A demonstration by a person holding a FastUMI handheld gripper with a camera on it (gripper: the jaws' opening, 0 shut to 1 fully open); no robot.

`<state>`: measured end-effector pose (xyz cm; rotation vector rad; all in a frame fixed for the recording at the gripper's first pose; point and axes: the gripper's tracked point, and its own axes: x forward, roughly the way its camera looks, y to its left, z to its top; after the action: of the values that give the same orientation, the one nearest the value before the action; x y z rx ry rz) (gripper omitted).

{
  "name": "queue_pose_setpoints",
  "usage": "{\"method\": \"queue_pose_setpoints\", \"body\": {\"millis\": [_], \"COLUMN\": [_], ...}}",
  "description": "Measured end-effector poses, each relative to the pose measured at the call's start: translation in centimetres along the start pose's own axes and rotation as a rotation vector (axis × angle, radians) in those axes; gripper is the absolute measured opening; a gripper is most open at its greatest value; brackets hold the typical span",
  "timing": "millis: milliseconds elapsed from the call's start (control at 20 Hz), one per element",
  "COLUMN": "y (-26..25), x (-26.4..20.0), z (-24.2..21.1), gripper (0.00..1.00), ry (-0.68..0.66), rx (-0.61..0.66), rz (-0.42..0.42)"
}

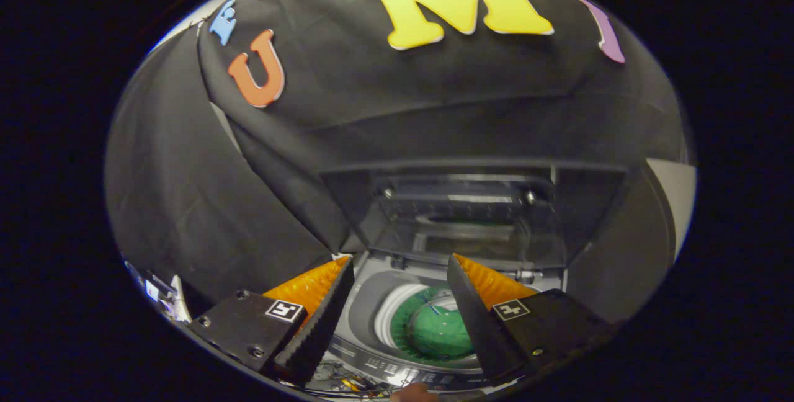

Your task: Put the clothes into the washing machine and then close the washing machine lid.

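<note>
The gripper, low in the frame, has its jaws spread and empty above the washing machine; its lid stands raised at centre, leaving the drum open for loading.

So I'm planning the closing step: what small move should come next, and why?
Probably reach up toward the raised lid. The green garment already lies inside the drum, the gripper is open and empty above it, and the lid stands upright beyond the fingers.
</note>
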<state>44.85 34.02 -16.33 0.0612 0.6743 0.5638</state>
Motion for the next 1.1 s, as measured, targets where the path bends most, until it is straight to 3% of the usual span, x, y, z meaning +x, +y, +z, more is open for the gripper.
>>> {"method": "queue_pose_setpoints", "body": {"millis": [250,500,900,1100], "y": [1.0,-1.6,-6.7,-8.0], "x": [-3.8,-1.9,4.2,6.5], "z": [8.9,13.1,13.3,13.6], "gripper": [0.96,0.96,0.96,0.96], "ry": [-0.155,-0.209,-0.131,-0.119], "rx": [-0.031,-0.032,0.095,0.09], "rz": [0.032,-0.01,-0.102,-0.166]}}
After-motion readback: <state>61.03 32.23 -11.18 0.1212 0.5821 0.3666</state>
